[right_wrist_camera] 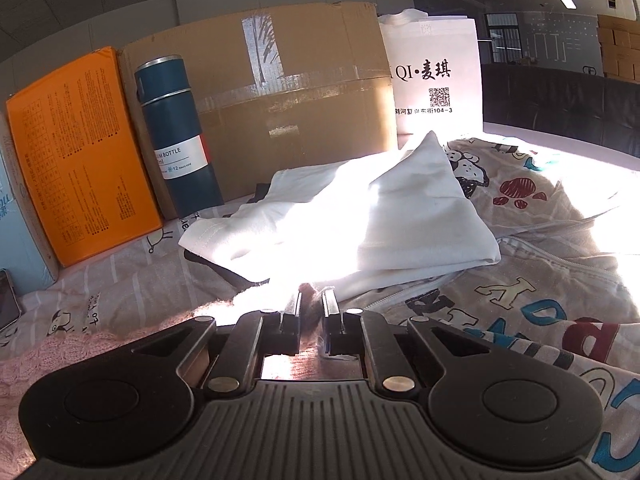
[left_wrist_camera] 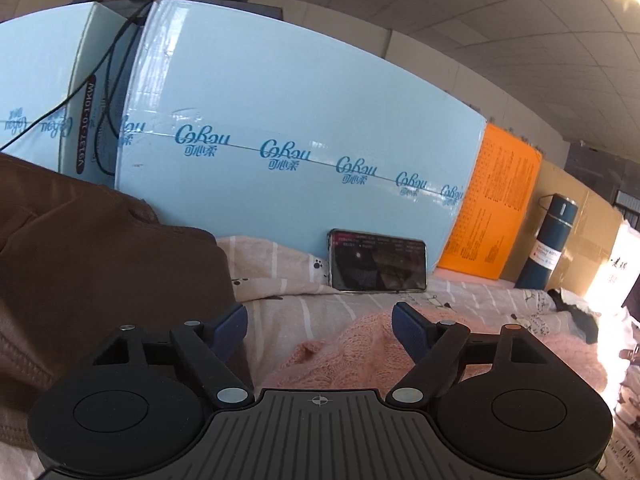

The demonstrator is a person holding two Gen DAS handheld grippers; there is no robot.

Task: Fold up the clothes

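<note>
Left gripper [left_wrist_camera: 320,326]: jaws spread wide, empty, poised over the pink knit sweater [left_wrist_camera: 360,356] lying on the striped bedsheet [left_wrist_camera: 480,300]. Right gripper [right_wrist_camera: 312,312]: jaws nearly closed, pinching a fold of that sweater's pink knit. Beyond it: white garment [right_wrist_camera: 360,216], blue bottle [right_wrist_camera: 176,132], cardboard box [right_wrist_camera: 300,100].

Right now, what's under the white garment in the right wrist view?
A dark garment pokes out beneath the white garment at its left edge, all lying on the printed bedsheet. How far the dark piece extends underneath is covered.
</note>
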